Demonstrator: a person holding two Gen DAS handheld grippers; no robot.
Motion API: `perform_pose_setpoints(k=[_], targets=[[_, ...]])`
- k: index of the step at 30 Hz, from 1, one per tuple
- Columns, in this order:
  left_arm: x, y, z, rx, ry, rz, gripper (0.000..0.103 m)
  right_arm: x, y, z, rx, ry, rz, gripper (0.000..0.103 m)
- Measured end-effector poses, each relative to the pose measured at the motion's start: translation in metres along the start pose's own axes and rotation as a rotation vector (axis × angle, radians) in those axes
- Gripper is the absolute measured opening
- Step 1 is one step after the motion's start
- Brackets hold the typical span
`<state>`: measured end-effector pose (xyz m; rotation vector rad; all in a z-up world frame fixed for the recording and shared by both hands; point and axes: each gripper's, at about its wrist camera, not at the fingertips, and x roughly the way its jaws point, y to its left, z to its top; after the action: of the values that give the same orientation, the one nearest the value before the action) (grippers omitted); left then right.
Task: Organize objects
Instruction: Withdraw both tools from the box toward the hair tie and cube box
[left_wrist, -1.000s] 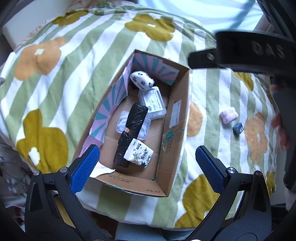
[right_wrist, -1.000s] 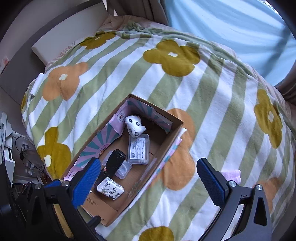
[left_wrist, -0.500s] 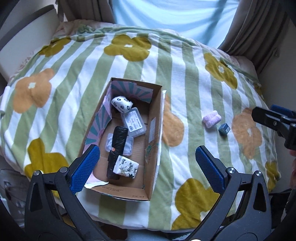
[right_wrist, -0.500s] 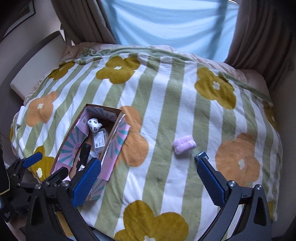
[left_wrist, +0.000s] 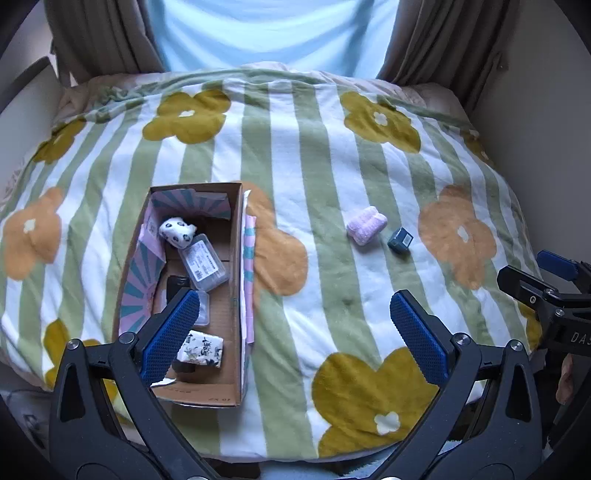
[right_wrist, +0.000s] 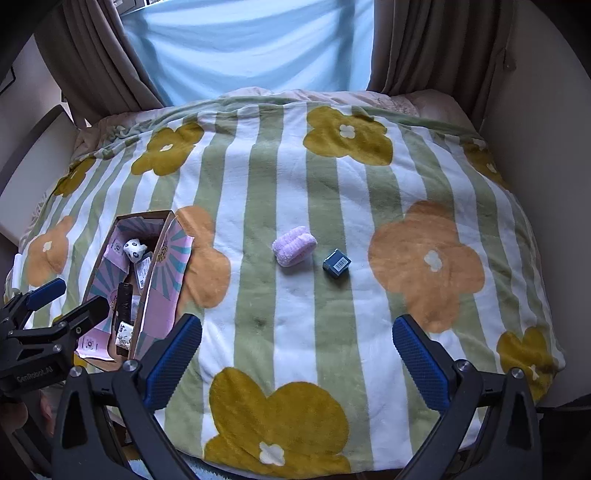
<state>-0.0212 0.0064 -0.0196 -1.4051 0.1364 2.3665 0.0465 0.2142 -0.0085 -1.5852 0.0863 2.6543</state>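
On the flower-print striped blanket (right_wrist: 295, 314), two loose items are left: a pink fuzzy sock roll (right_wrist: 294, 246) and a small dark blue box (right_wrist: 336, 263) with a barcode label, just beside each other, well apart from the cardboard box (left_wrist: 236, 295) on the left. Cardboard box already holds a panda-print plush (left_wrist: 176, 231), a clear plastic case (left_wrist: 203, 263), a black roll, partly hidden (left_wrist: 176, 284), and a printed tissue pack (left_wrist: 201, 350).

Step, as I read it: between picks, lining up for the next item. Right gripper (right_wrist: 297, 360) is spread wide, nothing in it, raised above the blanket's near edge, aimed roughly at the sock roll and blue box. Left gripper (left_wrist: 295, 338) also wide apart and empty, hovering over the near side, its left finger (left_wrist: 170, 336) overlapping the cardboard box in view.

Next move likely: right gripper goes forward and down onto the sock roll or blue box, closes, carries it left to the cardboard box. Sock roll is soft, easy squeeze; blue box is small, needs centred fingers. Soft blanket may sink under pressure.
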Motion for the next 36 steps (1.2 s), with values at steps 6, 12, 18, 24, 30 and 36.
perform_pose_setpoints(k=[6,12,18,24,30,36], targets=[[0.003,-0.023,0.005,0.046,-0.001,-0.014,0.103,-0.005,-0.014,-0.004,0.024,-0.021,-0.018,0.102],[0.012,-0.044,0.015,0.091,-0.008,-0.053,0.103,0.000,-0.033,0.002,-0.009,-0.037,-0.030,0.103],[0.037,-0.067,0.036,0.170,0.011,-0.093,0.103,0.023,-0.056,0.010,-0.102,-0.051,-0.010,0.103],[0.089,-0.093,0.057,0.237,0.044,-0.091,0.103,0.073,-0.079,0.019,-0.183,-0.041,0.058,0.103],[0.159,-0.112,0.067,0.275,0.086,-0.110,0.103,0.132,-0.091,0.028,-0.250,-0.044,0.109,0.103],[0.227,-0.127,0.070,0.334,0.115,-0.118,0.103,0.189,-0.093,0.031,-0.309,-0.043,0.151,0.102]])
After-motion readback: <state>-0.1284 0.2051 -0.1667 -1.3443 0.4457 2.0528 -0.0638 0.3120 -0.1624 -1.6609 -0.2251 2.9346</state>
